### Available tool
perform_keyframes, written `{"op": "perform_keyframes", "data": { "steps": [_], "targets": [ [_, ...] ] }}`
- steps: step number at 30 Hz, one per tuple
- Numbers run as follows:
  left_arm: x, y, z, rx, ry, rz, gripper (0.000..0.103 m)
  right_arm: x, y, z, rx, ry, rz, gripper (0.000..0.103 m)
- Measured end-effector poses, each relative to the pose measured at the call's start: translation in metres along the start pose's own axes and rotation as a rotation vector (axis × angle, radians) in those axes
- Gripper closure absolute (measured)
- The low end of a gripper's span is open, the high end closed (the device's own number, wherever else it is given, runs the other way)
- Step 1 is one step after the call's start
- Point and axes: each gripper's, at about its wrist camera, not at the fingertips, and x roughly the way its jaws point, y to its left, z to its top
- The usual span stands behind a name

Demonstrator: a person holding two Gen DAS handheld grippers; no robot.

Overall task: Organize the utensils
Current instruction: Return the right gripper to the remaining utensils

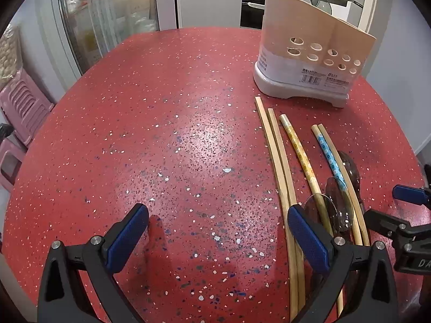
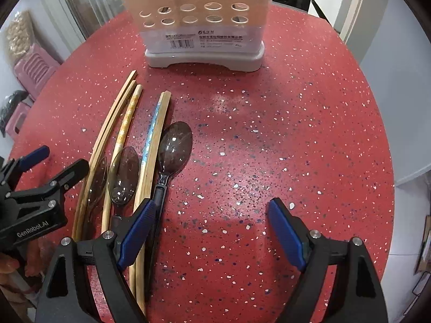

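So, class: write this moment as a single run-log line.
left gripper: open, empty | right gripper: open, empty | chopsticks, spoons: on table | holder: upright

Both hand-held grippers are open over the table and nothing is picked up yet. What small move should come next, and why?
Probably slide the right hand-held gripper a little to its left and lower it over the dark spoon. Its jaws stand wide with only bare red table between them, while the spoon's handle lies beside its left finger. The holder stands just behind, so that spoon looks the easiest first pick.
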Motion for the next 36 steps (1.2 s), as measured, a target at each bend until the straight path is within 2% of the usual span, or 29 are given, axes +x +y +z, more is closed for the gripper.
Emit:
{"op": "perform_keyframes", "data": {
  "steps": [13, 17, 22, 32, 36],
  "targets": [
    [0.004, 0.003, 0.007, 0.023, -0.003, -0.008, 0.0, 0.005, 0.039, -0.002, -0.061, 0.01, -0.041, 0.018],
    [0.007, 0.004, 0.012, 0.022, 0.001, -0.012, 0.0, 0.003, 0.041, 0.0, -0.06, 0.01, -0.04, 0.026],
    [0.012, 0.006, 0.02, 0.019, 0.013, -0.018, 0.0, 0.001, 0.039, -0.001, -0.068, 0.01, -0.035, 0.03],
    [0.029, 0.007, 0.044, 0.005, 0.038, -0.047, 0.0, -0.001, 0.033, -0.004, -0.068, 0.009, -0.032, 0.03],
    [0.032, 0.014, 0.053, 0.009, 0.046, -0.023, 0.0, -0.001, 0.033, -0.004, -0.069, 0.008, -0.032, 0.03]
  ]
}}
